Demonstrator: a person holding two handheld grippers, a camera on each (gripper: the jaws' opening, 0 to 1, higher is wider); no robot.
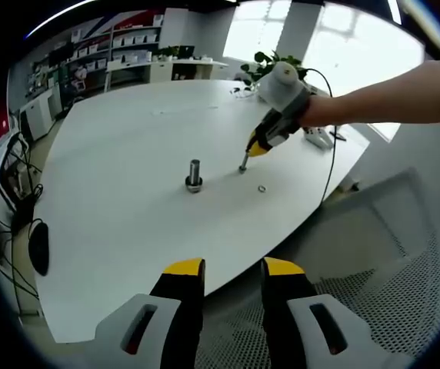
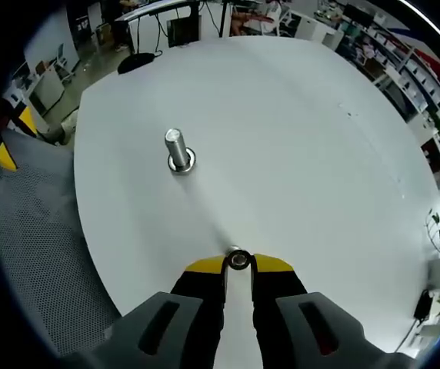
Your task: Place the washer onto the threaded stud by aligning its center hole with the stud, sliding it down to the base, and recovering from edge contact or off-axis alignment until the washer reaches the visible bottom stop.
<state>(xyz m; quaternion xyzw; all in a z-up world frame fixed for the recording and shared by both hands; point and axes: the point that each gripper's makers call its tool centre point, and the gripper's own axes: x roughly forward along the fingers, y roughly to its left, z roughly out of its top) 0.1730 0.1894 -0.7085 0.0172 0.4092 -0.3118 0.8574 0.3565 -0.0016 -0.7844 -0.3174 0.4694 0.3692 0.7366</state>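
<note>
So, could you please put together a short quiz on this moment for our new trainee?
1. True or false: the washer is already seated on the threaded stud.
2. Fill in the blank: the left gripper has its jaws ____, with nothing between them.
3. Which option describes the washer now?
A. It lies loose at the base of the stud.
B. It is pinched between the tips of the right gripper, apart from the stud.
C. It hangs halfway down the stud.

Key: 1 false; 2 open; 3 B.
</note>
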